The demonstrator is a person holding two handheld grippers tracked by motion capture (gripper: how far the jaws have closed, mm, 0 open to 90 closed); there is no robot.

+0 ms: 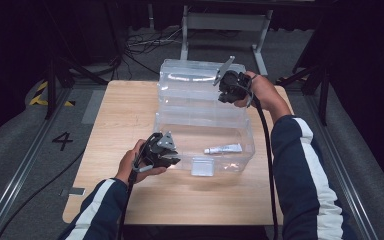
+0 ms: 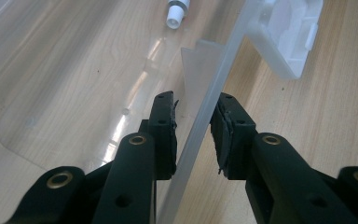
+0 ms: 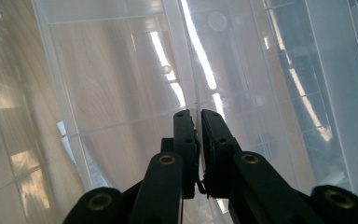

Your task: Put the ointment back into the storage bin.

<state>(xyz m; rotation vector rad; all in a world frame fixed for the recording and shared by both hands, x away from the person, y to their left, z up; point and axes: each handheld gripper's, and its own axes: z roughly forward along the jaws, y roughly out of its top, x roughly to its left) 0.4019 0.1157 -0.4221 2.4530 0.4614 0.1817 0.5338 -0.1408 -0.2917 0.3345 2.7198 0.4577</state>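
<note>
A clear plastic box (image 1: 240,157) stands on the wooden table (image 1: 125,115) with a white tube (image 1: 223,148) lying inside on its floor. Its clear lid (image 1: 190,82) is swung up behind it. My left gripper (image 1: 174,161) is at the box's near left corner. In the left gripper view the left gripper (image 2: 196,109) has a jaw on each side of the box wall (image 2: 216,74) and is closed on it; the tube's cap (image 2: 176,11) lies beyond. My right gripper (image 1: 226,96) is up at the lid's right side. In the right gripper view the right gripper (image 3: 196,119) pinches the thin lid edge (image 3: 193,60).
A clear latch flap (image 1: 202,167) hangs on the box's front wall, and the latch (image 2: 289,32) is also just outside the wall. Cables and a metal frame (image 1: 225,22) are on the dark floor behind the table. A floor mark "4" (image 1: 62,141) is at the left.
</note>
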